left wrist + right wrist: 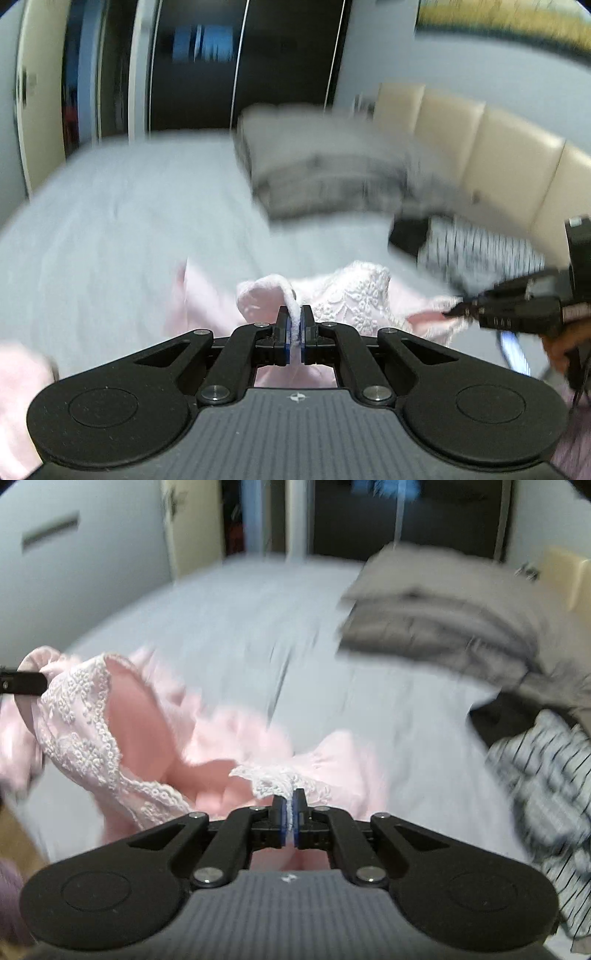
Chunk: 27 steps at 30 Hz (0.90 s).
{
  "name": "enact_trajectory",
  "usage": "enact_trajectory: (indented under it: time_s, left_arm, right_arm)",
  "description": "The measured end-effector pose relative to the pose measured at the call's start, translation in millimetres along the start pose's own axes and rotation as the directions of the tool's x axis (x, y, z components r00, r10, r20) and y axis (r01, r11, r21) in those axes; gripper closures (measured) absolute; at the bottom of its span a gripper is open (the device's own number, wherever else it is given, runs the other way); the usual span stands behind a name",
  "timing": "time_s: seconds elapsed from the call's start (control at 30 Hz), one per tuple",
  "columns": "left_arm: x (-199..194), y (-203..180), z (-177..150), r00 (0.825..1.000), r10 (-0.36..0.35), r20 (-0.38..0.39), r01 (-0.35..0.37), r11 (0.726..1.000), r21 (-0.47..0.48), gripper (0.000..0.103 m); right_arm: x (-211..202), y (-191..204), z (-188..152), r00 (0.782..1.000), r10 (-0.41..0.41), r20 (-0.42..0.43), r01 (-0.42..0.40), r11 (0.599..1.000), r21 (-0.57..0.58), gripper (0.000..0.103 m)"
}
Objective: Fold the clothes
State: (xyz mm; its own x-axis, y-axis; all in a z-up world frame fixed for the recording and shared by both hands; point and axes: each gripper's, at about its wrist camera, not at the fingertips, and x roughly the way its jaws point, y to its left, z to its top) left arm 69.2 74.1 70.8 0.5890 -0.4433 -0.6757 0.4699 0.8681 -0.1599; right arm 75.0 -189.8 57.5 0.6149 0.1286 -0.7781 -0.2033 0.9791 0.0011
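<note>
Over the bed (110, 221) hangs the pink top (155, 734) — light, limp, its lace fragile — pinched at 2 trim edges by the closed left gripper (295, 314) and right gripper (290, 797), sound holds.

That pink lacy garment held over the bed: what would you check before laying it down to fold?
1. Left tongs clamped on the pink garment's strap: ok.
2. Right tongs clamped on its lace edge: ok.
3. Garment spread flat between them: not ok, it sags bunched.
4. Bare bed sheet ahead: ok.
5. Clear of the grey folded pile and striped cloth: ok.
6. Lower hem untwisted: cannot tell.
</note>
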Motion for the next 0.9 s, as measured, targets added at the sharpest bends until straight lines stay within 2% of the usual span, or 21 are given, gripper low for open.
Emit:
enact_trajectory:
  time_s: [0.13, 0.27, 0.37, 0.47, 0.63, 0.73, 0.77, 0.83, 0.87, 0.9]
  left_arm:
    - [27.4, -5.9, -47.0, 0.986, -0.006, -0.169, 0.013, 0.999, 0.041, 0.1]
    - [42.3, -12.9, -75.6, 0.959, -0.01, -0.282, 0.031, 0.997, 0.069, 0.1]
    - [46.8, -17.1, -87.5, 0.938, -0.012, -0.346, 0.049, 0.994, 0.099, 0.1]
    - [44.5, -16.1, -91.8, 0.926, -0.018, -0.376, 0.064, 0.992, 0.11, 0.1]
    - [41.4, -14.3, -92.5, 0.932, -0.016, -0.362, 0.076, 0.986, 0.151, 0.099]
    - [33.8, -15.2, -91.2, 0.94, 0.01, -0.341, 0.068, 0.974, 0.217, 0.086]
    - [31.0, -16.3, -89.5, 0.945, 0.024, -0.327, 0.06, 0.968, 0.244, 0.079]
    - [25.3, -18.6, -86.2, 0.954, 0.051, -0.297, 0.042, 0.954, 0.298, 0.062]
    - [21.8, -20.2, -84.2, 0.961, 0.059, -0.271, 0.032, 0.947, 0.319, 0.049]
    - [18.1, -21.8, -82.1, 0.968, 0.065, -0.242, 0.022, 0.941, 0.339, 0.047]
  right_arm:
    - [26.8, 8.5, -42.3, 0.987, 0.064, -0.147, -0.065, 0.998, -0.005, 0.099]
    - [37.0, 24.4, -75.4, 0.974, 0.072, -0.216, -0.09, 0.993, -0.076, 0.099]
    - [44.2, 24.8, -84.4, 0.961, 0.102, -0.259, -0.125, 0.989, -0.077, 0.099]
    - [50.6, 25.1, -87.5, 0.947, 0.135, -0.292, -0.163, 0.984, -0.077, 0.095]
    - [50.9, 25.8, -79.9, 0.938, 0.175, -0.3, -0.221, 0.967, -0.126, 0.093]
    - [41.8, 25.3, -77.3, 0.935, 0.202, -0.292, -0.252, 0.957, -0.145, 0.091]
    - [36.2, 25.0, -76.0, 0.936, 0.211, -0.281, -0.259, 0.955, -0.147, 0.089]
    - [25.3, 22.0, -69.8, 0.94, 0.234, -0.248, -0.277, 0.948, -0.154, 0.053]
    - [18.7, 21.0, -64.8, 0.944, 0.243, -0.225, -0.282, 0.946, -0.162, 0.051]
    - [13.1, 19.9, -60.1, 0.947, 0.249, -0.205, -0.285, 0.942, -0.175, 0.052]
